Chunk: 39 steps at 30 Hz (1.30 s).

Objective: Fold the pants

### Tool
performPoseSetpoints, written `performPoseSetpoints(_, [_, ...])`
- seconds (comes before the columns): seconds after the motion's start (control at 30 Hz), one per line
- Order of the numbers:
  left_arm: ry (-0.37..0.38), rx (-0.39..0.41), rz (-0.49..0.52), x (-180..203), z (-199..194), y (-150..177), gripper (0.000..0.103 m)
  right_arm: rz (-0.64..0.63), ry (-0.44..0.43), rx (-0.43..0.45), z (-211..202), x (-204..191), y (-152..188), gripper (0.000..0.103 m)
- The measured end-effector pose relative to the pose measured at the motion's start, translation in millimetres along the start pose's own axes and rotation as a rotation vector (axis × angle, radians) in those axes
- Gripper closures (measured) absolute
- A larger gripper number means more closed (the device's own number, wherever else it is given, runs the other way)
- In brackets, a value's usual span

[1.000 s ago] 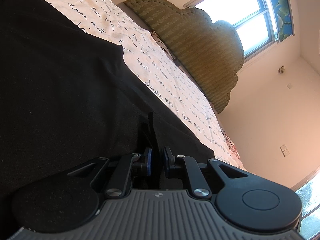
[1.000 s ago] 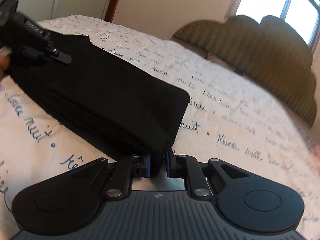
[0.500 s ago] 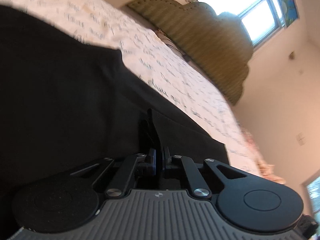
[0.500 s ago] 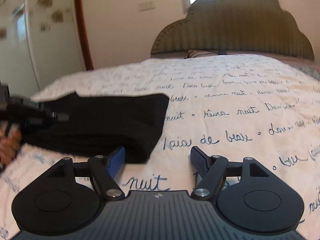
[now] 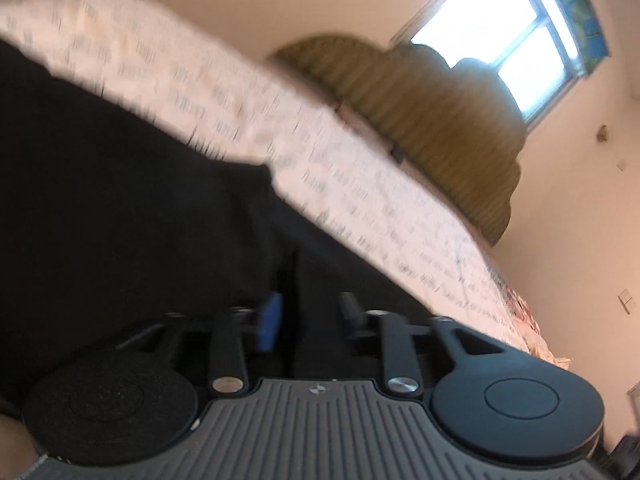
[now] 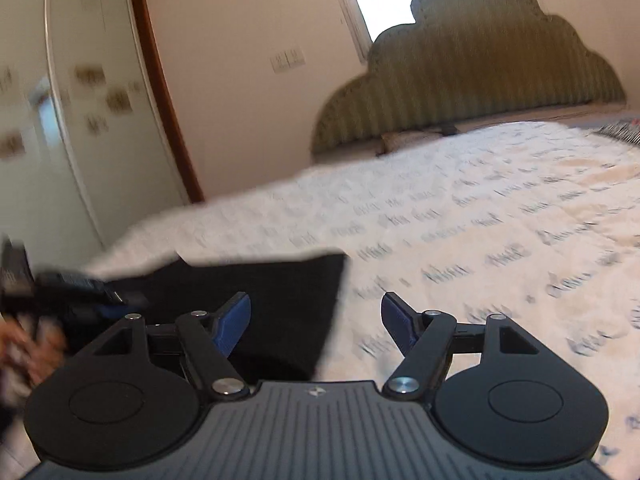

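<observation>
The black pants (image 6: 256, 300) lie folded into a flat block on the bed (image 6: 480, 220), near its edge on the side toward the door (image 6: 80, 120); the cover under them is cream with dark handwriting all over it. From the right wrist, the right gripper (image 6: 316, 320) stands wide, its jaws having just been opening, nothing between the blue pads; the near corner of the pants sits just ahead of its left finger, and the bare cover lies ahead of the other. That view alone shows the left gripper (image 6: 72, 288) at the far end of the pants, with a hand (image 6: 24, 348) blurred beside it. The left wrist view is filled by black cloth; there the jaws have just been opening too, standing partly apart, a fold of cloth rising in the gap but neither pad pressing on it. Only this view catches the whole window (image 5: 500, 40) above the green headboard (image 5: 420, 128).
</observation>
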<state>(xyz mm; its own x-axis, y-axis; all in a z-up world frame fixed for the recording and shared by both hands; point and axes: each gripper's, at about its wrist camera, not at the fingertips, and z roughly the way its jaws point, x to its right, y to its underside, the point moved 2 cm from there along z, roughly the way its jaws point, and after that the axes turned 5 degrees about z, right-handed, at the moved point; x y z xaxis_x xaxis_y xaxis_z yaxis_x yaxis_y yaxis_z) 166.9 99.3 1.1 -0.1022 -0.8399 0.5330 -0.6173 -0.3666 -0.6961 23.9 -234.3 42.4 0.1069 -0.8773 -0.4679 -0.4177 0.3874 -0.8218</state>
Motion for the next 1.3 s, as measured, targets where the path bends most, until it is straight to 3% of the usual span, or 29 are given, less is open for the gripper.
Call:
performPoseSetpoints(0.13, [0.009, 0.038, 0.175, 37.2, -5.9, 14.4, 0.057, 0.144, -0.119, -0.072, 52.1, -8.9, -32.6, 0.015])
performPoseSetpoints(0.23, [0.020, -0.016, 0.277, 52.5, 7.0, 30.3, 0.054, 0.220, -0.147, -0.177, 105.1, -8.6, -41.7, 0.015])
performPoseSetpoints(0.3, [0.015, -0.110, 0.274, 46.8, 23.4, 40.4, 0.048, 0.271, -0.132, -0.264, 136.0, -2.4, -35.7, 0.015])
performPoseSetpoints(0.33, [0.022, -0.094, 0.290, 44.5, 25.0, 43.0, 0.047, 0.283, -0.088, -0.311, 148.9, 3.3, -29.2, 0.015])
performPoseSetpoints(0.37, [0.030, -0.093, 0.290, 43.0, 25.5, 43.2, 0.046, 0.280, 0.015, -0.343, 157.9, 12.5, -21.2, 0.016])
performPoseSetpoints(0.43, [0.031, -0.099, 0.289, 42.4, 26.4, 43.5, 0.046, 0.305, -0.011, -0.262, 151.8, 31.0, -12.3, 0.021])
performPoseSetpoints(0.5, [0.027, -0.093, 0.300, 45.1, 28.9, 46.5, 0.046, 0.350, -0.053, -0.240, 145.1, 40.4, -7.4, 0.021])
performPoseSetpoints(0.57, [0.031, -0.090, 0.293, 45.1, 27.3, 46.1, 0.046, 0.277, -0.042, -0.226, 142.3, 32.4, -3.0, 0.021])
performPoseSetpoints(0.63, [0.036, -0.075, 0.255, 42.6, 21.6, 43.2, 0.046, 0.187, -0.011, -0.214, 141.5, 20.0, 0.4, 0.021])
performPoseSetpoints(0.73, [-0.020, -0.029, 0.211, 34.7, -11.0, 35.0, 0.046, 0.122, 0.012, -0.211, 137.5, 10.3, 2.5, 0.020])
performPoseSetpoints(0.87, [-0.230, 0.120, 0.168, -8.8, -75.8, 18.2, 0.034, 0.205, -0.040, -0.195, 137.8, 22.9, 1.3, 0.020])
performPoseSetpoints(0.97, [-0.442, 0.243, 0.021, -66.0, -129.0, 3.8, 0.029, 0.297, -0.091, -0.180, 138.5, 35.6, 0.0, 0.020])
performPoseSetpoints(1.03, [-0.539, 0.313, -0.139, -110.8, -161.0, 0.6, 0.025, 0.312, -0.099, -0.176, 137.8, 37.4, -0.3, 0.020])
performPoseSetpoints(1.1, [-0.566, 0.349, -0.277, -149.1, -179.8, 6.0, 0.022, 0.287, -0.084, -0.178, 138.5, 32.9, 0.3, 0.020])
performPoseSetpoints(1.17, [-0.530, 0.420, -0.340, -169.3, -190.6, 16.6, 0.024, 0.249, -0.062, -0.181, 140.0, 27.0, 1.3, 0.020])
performPoseSetpoints(1.3, [-0.542, 0.437, -0.266, -155.3, -187.9, 20.5, 0.016, 0.149, 0.024, -0.211, 143.2, 8.1, -0.9, 0.020])
